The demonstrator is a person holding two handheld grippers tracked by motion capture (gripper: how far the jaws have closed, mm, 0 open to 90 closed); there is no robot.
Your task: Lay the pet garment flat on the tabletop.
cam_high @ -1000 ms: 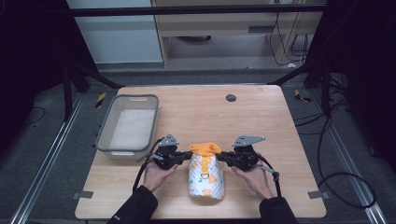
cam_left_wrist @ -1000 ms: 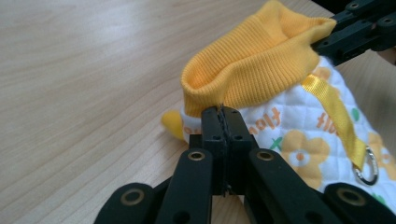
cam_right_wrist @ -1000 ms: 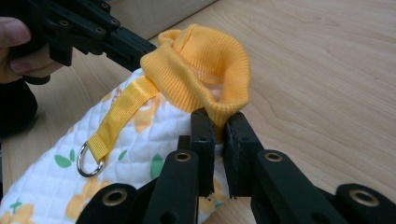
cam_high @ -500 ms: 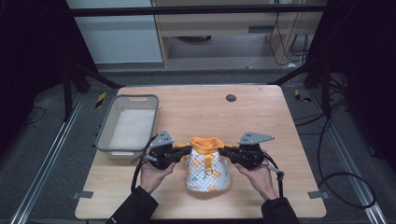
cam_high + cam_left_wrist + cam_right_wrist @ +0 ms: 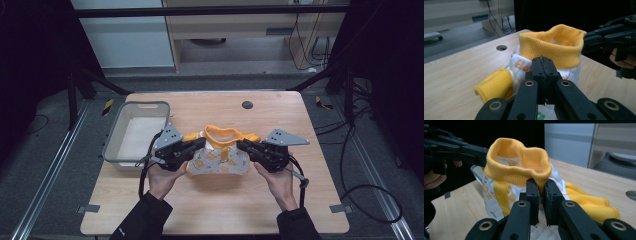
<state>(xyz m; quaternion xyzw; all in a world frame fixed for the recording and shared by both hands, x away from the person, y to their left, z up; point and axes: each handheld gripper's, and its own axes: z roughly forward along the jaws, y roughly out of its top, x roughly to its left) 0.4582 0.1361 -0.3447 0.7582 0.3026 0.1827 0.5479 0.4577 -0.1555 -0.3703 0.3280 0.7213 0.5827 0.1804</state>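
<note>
Both tongs (image 5: 200,145) (image 5: 243,145) pinch the garment (image 5: 220,157), printed perhaps "flo".

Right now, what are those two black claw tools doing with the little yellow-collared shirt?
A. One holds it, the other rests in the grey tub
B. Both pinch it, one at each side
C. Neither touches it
B: the left gripper and the right gripper are each clamped on the shirt, one at each side of its yellow collar.
</note>
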